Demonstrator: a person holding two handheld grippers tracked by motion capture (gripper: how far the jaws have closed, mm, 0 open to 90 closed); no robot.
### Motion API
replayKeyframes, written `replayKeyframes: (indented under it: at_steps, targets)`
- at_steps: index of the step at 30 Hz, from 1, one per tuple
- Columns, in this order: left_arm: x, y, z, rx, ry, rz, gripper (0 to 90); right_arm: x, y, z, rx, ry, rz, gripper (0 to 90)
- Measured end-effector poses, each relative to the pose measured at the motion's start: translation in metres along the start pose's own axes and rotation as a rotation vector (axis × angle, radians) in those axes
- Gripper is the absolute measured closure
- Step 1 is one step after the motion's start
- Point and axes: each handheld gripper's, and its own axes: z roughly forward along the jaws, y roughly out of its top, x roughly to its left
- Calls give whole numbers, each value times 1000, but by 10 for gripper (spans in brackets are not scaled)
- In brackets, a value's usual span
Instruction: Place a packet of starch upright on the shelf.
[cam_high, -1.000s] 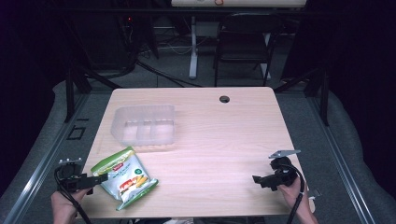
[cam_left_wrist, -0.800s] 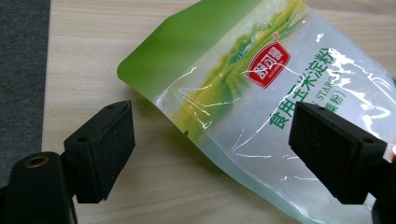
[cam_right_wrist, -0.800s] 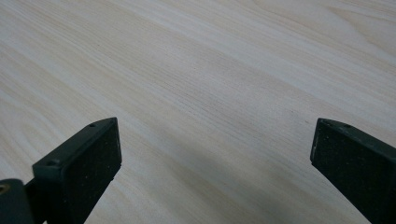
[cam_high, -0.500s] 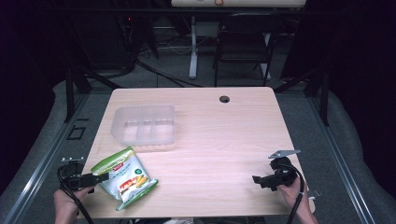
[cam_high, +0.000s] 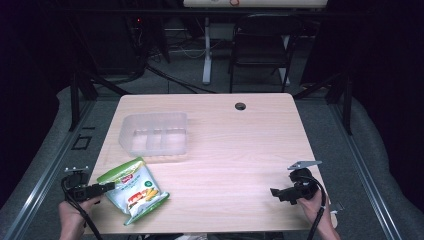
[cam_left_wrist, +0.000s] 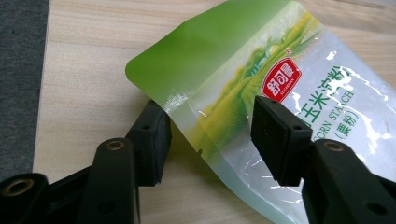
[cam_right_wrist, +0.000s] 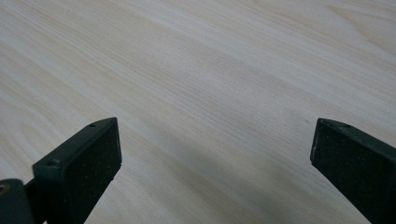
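- Left gripper view: a green and clear pouch (cam_left_wrist: 261, 93) of corn starch lies flat on the wooden table (cam_left_wrist: 84, 56), and its corner sits in the gap between the two black jaws of the left gripper (cam_left_wrist: 210, 135).
- One jaw lies on the table just beside the pouch's edge; the other stands over the pouch's printed face. The jaws are spread and do not pinch the pouch.
- In the high view the pouch (cam_high: 134, 189) lies near the front left corner of the table (cam_high: 240, 150), and the left gripper (cam_high: 107, 187) reaches its left edge, held by the person's left hand (cam_high: 75, 212).
- A clear plastic tray (cam_high: 155, 137) with compartments stands on the table just behind the pouch, apart from it.
- The right gripper (cam_high: 275, 192) is near the front right edge of the table, well apart from the pouch, held by the right hand (cam_high: 315, 207).
- In the right gripper view its jaws are spread wide over bare wood (cam_right_wrist: 210, 93), with nothing between them.
- A dark round hole (cam_high: 240, 106) is in the tabletop near the far edge.
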Motion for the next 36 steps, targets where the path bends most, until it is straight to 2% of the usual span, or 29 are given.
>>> replayKeyframes:
  at_steps: [4, 5, 6, 7, 8, 10, 11, 15, 17, 20, 25, 33, 36]
  targets:
    - [2, 1, 2, -2, -25, -3, 525, 0, 0, 0, 0, 0, 1, 15]
    - [2, 1, 3, -15, -28, -4, 565, 0, 0, 0, -1, -3, 3, 15]
    - [2, 1, 1, 13, -35, 4, 613, 0, 0, 0, 2, -2, 6, 15]
    - [2, 1, 1, 10, -37, 10, 647, 0, 0, 0, 4, 1, 4, 15]
    - [1, 0, 2, -21, -40, 8, 683, 0, 0, 0, 3, 1, 4, 15]
    - [1, 1, 0, -9, -48, 13, 757, 0, 0, 0, 3, 1, 4, 15]
    - [1, 0, 1, -26, -53, 11, 780, 0, 0, 0, 4, 2, 4, 15]
    - [2, 0, -2, -18, -72, 30, 836, 0, 0, 0, 3, 0, 5, 15]
    - [-1, -1, -3, -43, -87, 43, 876, 1, 0, 0, 5, 0, 2, 15]
    - [-4, 0, -7, -54, -95, 84, 898, 1, 0, 0, 4, 1, 3, 16]
    - [-7, -1, -15, -60, -96, 123, 900, 0, -1, -1, 2, 0, 1, 16]
    - [-2, -6, -20, -47, -100, 124, 900, 1, -1, -1, 4, -2, -1, 16]
    - [-3, -4, -17, -31, -81, 140, 879, 1, 0, -1, 4, -1, -1, 16]
